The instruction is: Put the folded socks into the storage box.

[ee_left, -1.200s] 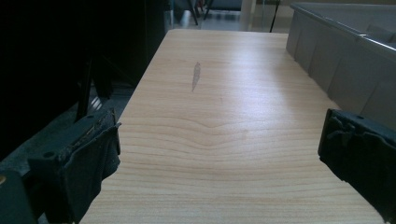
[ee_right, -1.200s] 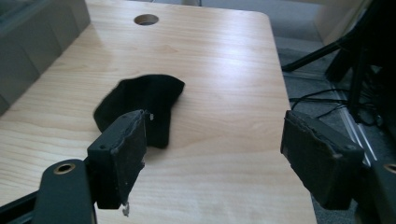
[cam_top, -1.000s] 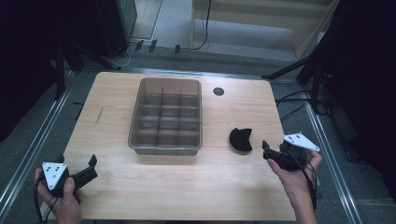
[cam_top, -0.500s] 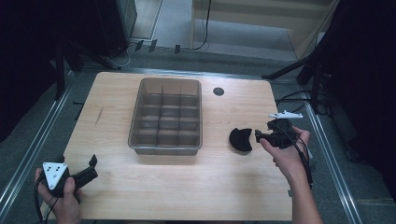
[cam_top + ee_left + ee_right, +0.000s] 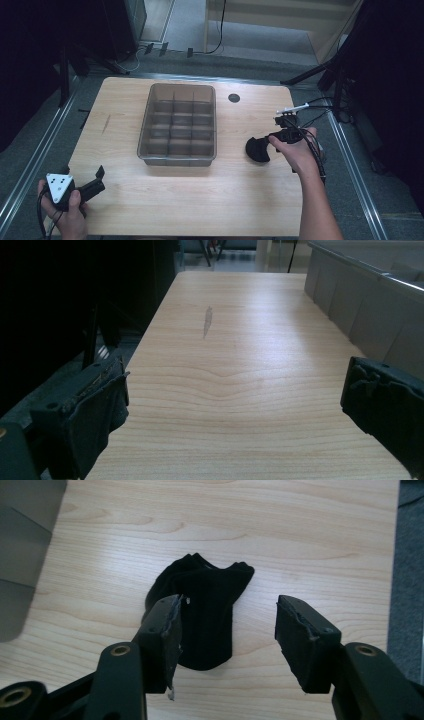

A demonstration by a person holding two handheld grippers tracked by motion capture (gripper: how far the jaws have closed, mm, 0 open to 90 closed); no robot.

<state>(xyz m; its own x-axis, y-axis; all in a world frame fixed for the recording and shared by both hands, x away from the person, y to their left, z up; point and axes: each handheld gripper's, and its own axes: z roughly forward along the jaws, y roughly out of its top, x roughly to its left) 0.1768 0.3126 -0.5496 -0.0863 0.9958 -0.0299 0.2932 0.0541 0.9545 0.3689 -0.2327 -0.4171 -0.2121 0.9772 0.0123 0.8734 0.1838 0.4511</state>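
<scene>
A dim room with dark stands and cables on a grey floor surrounds a pale wooden counter (image 5: pixel 150 210). At its middle stands a grey divided bin (image 5: pixel 179 125), its cells empty as far as can be seen. A black sock (image 5: pixel 207 607) lies flat at about three o'clock from the bin, well apart from it.

The right claw (image 5: pixel 227 630) hangs over the sock with its jaws apart; they have just been closing, yet nothing is pinched: one jaw sits over the sock's edge, the other over bare wood beside it. The left claw (image 5: pixel 235 415) rests at the counter's seven o'clock corner, jaws wide apart and empty.

The likely trouble: the jaws straddle the sock's side and not its middle, so closing here could catch only a thin fold, or nothing, and the limp cloth could slip out on the lift. Coming down too low could scrape a pad on the wood and push the sock along. A loose grip might drop it short of the bin.

No brand, label or writing can be read anywhere.
</scene>
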